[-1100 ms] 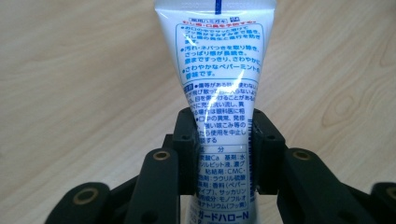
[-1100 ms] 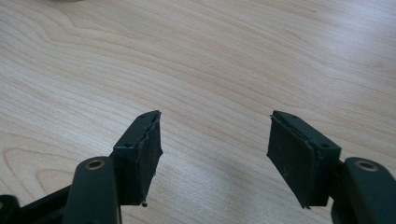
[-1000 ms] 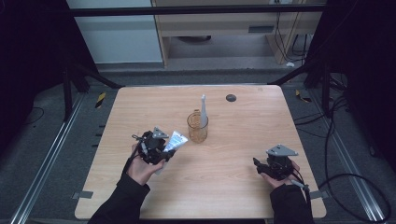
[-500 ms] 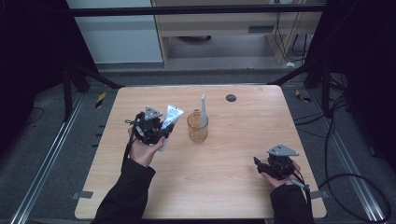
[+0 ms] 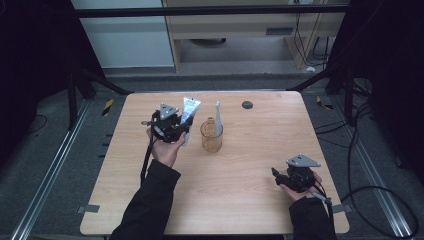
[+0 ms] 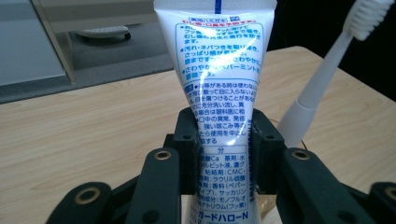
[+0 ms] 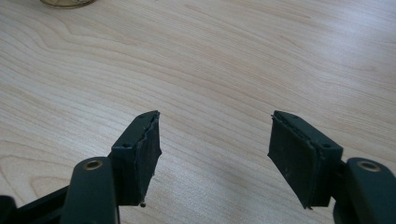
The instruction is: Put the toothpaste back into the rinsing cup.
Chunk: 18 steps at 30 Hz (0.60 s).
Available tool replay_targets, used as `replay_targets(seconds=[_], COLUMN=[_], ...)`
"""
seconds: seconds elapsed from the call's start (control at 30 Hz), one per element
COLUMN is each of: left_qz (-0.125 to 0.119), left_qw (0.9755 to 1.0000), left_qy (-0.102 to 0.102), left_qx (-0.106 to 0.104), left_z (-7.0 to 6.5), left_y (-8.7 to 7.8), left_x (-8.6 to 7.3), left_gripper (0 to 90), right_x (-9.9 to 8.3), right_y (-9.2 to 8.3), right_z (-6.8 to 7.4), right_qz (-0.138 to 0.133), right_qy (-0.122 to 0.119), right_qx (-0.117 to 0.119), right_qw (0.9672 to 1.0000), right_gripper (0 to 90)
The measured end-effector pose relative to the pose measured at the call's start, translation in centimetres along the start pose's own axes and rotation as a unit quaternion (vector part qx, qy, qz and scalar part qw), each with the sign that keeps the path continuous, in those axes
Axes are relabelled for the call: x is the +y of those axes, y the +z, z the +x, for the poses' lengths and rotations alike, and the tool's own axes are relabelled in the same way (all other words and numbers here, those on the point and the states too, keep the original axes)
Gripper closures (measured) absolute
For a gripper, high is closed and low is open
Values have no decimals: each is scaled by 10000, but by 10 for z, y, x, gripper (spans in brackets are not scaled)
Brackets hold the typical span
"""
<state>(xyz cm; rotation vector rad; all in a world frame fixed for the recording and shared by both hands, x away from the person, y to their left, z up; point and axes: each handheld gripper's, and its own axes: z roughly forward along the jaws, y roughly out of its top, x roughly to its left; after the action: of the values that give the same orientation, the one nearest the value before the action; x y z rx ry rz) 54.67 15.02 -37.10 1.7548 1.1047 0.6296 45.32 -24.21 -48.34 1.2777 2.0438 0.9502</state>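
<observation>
Toothpaste tube is the thing in hand, and you hold it in your left gripper. Nearest you, at the right near corner of the table, your right gripper rests low with its jaws wide and nothing between them, well apart from the work. Farther out on the left, your left gripper's jaws are clamped on the tube's lower body, one pad on each flat side, and the tube's long axis runs straight out along the jaws, its crimped end up and away from you. Just to its right stands the amber glass cup with a white toothbrush upright in it. My read: the cup lies right of the tube, so your left hand is far the nearer one to drop it in.
</observation>
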Motion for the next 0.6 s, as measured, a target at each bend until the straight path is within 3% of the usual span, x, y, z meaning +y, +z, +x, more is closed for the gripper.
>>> replay_targets(seconds=[0.3,0.6], left_qz=[-513,-729], left_qw=[9984,9970], left_qy=[-192,-224], left_qx=[159,147], left_z=[1,-4], left_y=[14,25], left_x=[14,24], left_gripper=[682,682], right_x=[0,0], right_y=[0,0], right_z=[0,-2], right_qz=[-12,-67], right_qy=[9,58], right_qx=[4,16], right_qw=[10000,10000], right_gripper=[338,326])
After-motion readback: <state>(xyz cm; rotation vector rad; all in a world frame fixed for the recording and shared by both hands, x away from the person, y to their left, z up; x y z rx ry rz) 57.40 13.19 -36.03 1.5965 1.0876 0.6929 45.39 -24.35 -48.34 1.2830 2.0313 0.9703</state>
